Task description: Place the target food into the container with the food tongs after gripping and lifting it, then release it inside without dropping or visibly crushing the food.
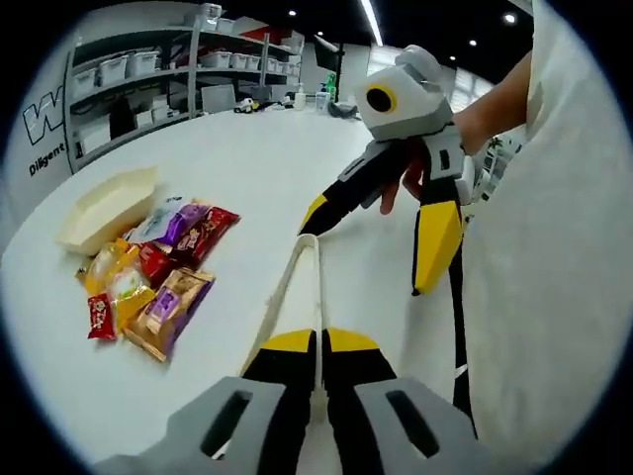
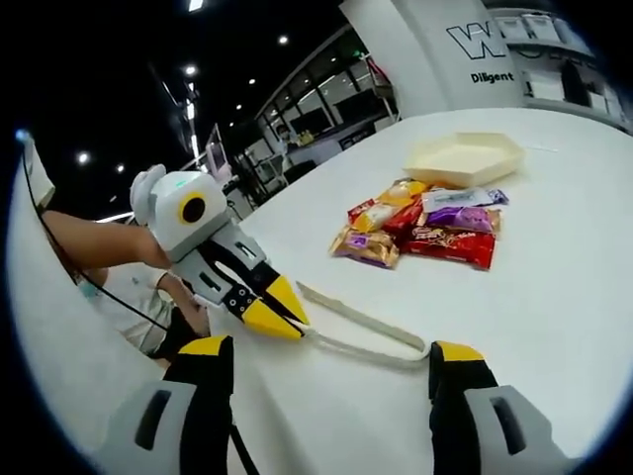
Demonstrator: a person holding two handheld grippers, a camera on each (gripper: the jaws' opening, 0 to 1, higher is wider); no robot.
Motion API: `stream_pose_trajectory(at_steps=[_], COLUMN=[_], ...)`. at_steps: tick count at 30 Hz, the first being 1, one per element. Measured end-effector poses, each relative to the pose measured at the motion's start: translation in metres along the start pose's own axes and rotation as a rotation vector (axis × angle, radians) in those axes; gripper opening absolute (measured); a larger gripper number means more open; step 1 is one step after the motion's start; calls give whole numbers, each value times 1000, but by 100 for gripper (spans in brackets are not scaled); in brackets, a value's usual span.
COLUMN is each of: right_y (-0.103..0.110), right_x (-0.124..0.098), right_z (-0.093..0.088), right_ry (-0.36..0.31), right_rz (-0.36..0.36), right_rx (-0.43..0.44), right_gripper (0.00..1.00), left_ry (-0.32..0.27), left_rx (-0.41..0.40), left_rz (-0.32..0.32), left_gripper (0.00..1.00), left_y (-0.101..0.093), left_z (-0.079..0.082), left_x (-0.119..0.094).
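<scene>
Left gripper point(image 1: 319, 346) jaws closed on the handle end of the tongs point(image 1: 297, 287) – tongs lie flat on the white table point(image 1: 257, 168). Right gripper point(image 2: 331, 361) jaws spread wide, holding nothing, tongs between them. Snack packets point(image 1: 158, 272) sit in a heap well apart from both, just beside the cream tray point(image 1: 104, 206)

Table point(image 1: 247, 158): plain white. Container point(image 1: 107, 205): pale cream. Tongs point(image 1: 297, 287): off-white. Snack packets point(image 1: 158, 272): mixed red, purple, gold-brown, orange-yellow, one silver-white. Left gripper point(image 1: 321, 346): grey body, black jaws, yellow tips. Right gripper point(image 1: 381, 247): pale grey housing, black-and-yellow jaws. Wall lettering point(image 1: 45, 124): dark on white.
</scene>
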State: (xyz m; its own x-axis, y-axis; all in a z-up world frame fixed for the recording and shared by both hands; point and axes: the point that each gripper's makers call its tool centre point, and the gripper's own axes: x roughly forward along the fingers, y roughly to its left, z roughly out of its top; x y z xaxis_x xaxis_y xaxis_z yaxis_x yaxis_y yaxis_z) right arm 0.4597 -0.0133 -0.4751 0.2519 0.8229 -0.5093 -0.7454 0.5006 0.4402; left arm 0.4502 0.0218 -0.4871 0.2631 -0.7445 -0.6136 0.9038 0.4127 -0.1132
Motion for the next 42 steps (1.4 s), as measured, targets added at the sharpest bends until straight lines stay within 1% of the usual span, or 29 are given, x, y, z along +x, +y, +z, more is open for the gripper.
stream_pose_trajectory(at_steps=[1, 6, 7, 8, 9, 10, 11, 12, 13, 14, 15, 17, 18, 19, 21, 22, 23, 24, 25, 27, 28, 29, 30, 32, 34, 37, 38, 41, 42], right_y=[0, -2, -4, -5, -6, -6, -7, -6, -2, 1, 6, 11, 15, 17, 22, 24, 25, 29, 31, 35, 37, 40, 42, 45, 48, 54, 58, 61, 61], right_x=[0, -2, -3, -4, -4, -5, -6, -8, -9, -11, -12, -16, -18, -20, -24, -25, -26, -28, -29, -32, -33, -35, -36, -38, -40, -45, -47, -49, -50], right_z=[0, 3, 5, 6, 7, 9, 12, 14, 20, 23, 28, 35, 41, 44, 49, 51, 54, 57, 59, 66, 69, 72, 74, 77, 81, 88, 90, 92, 93], right_ry=[-1, -13, -24, -28, -34, -45, -59, -68, -96, -108, -130, -160, -181, -192, -205, -210, -218, -226, -230, -252, -263, -268, -272, -281, -280, -301, -301, -300, -299], right_rz=[0, -4, -3, -5, -5, -3, -1, 8, 32, 48, 74, 102, 124, 130, 154, 164, 171, 189, 196, 210, 215, 227, 232, 243, 264, 291, 318, 324, 327], right_rx=[2, 7, 19, 22, 27, 40, 55, 61, 61, 61, 63, 60, 57, 52, 53, 51, 45, 47, 45, 30, 25, 25, 24, 17, 25, 33, 50, 28, 34], right_gripper=[81, 82, 82, 82, 82, 82, 83, 82, 82, 81, 81, 81, 81, 81, 81, 81, 80, 78, 77, 73, 69, 65, 63, 60, 58, 53, 48, 39, 37], left_ry=[-15, -69, -107, -108, -124, -165, -196, -221, -249, -271, -312, -352, -360, -372, -401, -425, -452, -464, -466, -491, -497, -504, -514, -527, -548, -557, -563, -582, -579], left_rx=[-15, -39, -58, -61, -70, -123, -142, -152, -184, -204, -206, -237, -253, -246, -266, -264, -282, -300, -288, -305, -294, -303, -309, -308, -322, -322, -324, -336, -331], left_rz=[-1, -6, -13, -12, -11, -20, -30, -30, -41, -55, -70, -100, -113, -119, -145, -152, -174, -195, -192, -223, -222, -235, -247, -262, -297, -319, -331, -354, -355], left_gripper=[0, 0, 0, 0, 0, 0, 0, 0, 0, 0, 0, 0, 0, 0, 0, 0, 0, 0, 0, 0, 0, 0, 0, 0, 0, 0, 0, 0, 0], left_y=[0, -2, -4, -4, -2, -3, -4, -4, -5, -6, -8, -11, -12, -12, -16, -17, -19, -22, -22, -26, -26, -28, -30, -34, -39, -44, -46, -47, -48], left_z=[2, 10, 15, 15, 17, 23, 28, 31, 36, 39, 46, 53, 55, 58, 65, 71, 77, 81, 83, 90, 91, 94, 96, 102, 108, 114, 116, 122, 123], left_x=[0, -3, -6, -6, -7, -9, -11, -14, -17, -19, -22, -26, -27, -28, -30, -32, -34, -35, -35, -36, -37, -37, -38, -40, -43, -46, -47, -51, -52])
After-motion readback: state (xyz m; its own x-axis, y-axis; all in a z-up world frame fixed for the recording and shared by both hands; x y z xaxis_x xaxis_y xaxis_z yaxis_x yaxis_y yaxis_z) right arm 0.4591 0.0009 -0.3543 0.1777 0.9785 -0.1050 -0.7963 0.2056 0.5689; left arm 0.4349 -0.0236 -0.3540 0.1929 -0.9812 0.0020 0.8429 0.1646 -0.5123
